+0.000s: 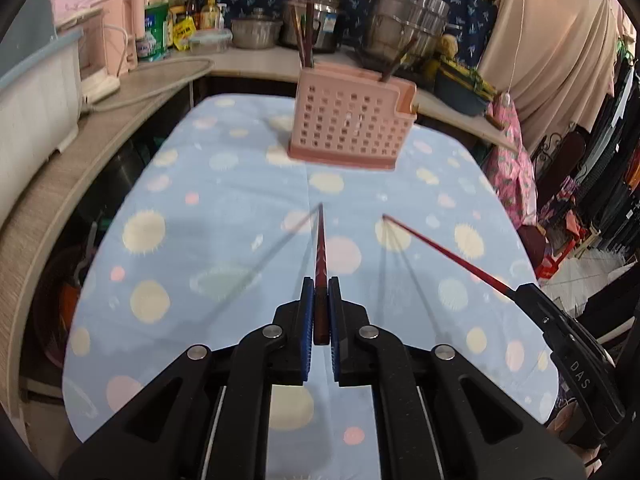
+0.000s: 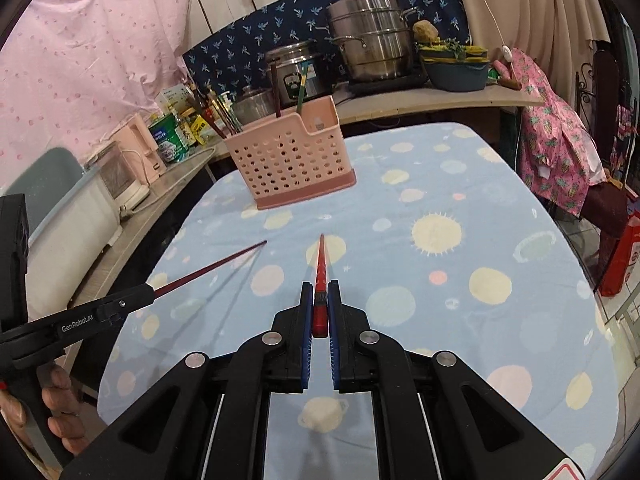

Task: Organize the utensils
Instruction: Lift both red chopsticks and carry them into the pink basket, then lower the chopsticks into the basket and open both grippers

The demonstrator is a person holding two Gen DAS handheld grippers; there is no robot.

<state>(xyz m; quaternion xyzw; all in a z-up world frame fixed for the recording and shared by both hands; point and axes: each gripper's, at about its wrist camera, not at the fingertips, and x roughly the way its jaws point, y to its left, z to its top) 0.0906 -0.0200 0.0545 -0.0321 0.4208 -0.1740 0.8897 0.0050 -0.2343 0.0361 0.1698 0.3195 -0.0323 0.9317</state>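
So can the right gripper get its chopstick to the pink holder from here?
Probably yes. The right gripper is shut on a chopstick pointing toward the holder, with only bare tablecloth between; the left gripper is off to the side.

A counter [image 1: 248,248] draped in pale blue spotted cloth carries a pink perforated utensil holder [image 1: 348,128] standing ahead of the tool.

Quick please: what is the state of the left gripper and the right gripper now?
Left gripper: closed, holding a dark red chopstick.
Right gripper: closed, holding a bright red chopstick.
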